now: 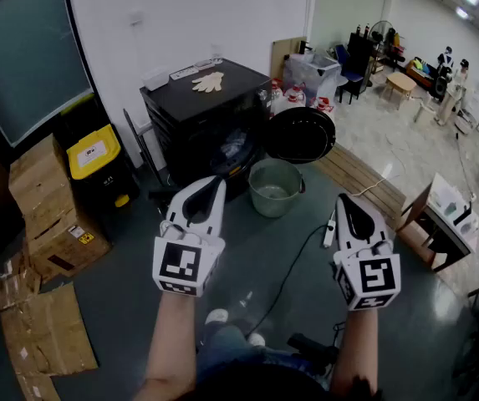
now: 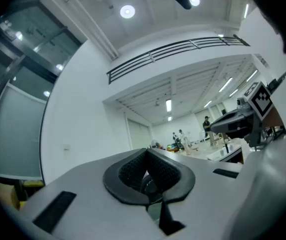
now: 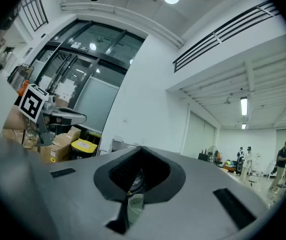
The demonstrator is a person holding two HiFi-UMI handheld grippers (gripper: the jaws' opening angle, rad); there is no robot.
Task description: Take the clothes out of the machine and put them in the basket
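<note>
A black washing machine (image 1: 210, 115) stands against the white wall with its round door (image 1: 302, 134) swung open to the right. Clothes (image 1: 235, 147) show dimly inside the drum opening. A grey-green round basket (image 1: 275, 188) sits on the floor just in front of the machine, under the door. My left gripper (image 1: 213, 184) and right gripper (image 1: 345, 200) are held side by side at about the same height, short of the machine and either side of the basket. Both are shut with nothing in them. In the gripper views the jaws of the left (image 2: 146, 153) and right (image 3: 141, 153) meet with no gap.
A pair of pale gloves (image 1: 208, 81) lies on the machine's top. A yellow-lidded bin (image 1: 94, 151) and cardboard boxes (image 1: 43, 203) stand at the left. A black cable (image 1: 293, 261) runs across the floor. Wooden boards (image 1: 360, 178) lie to the right, and people stand far off.
</note>
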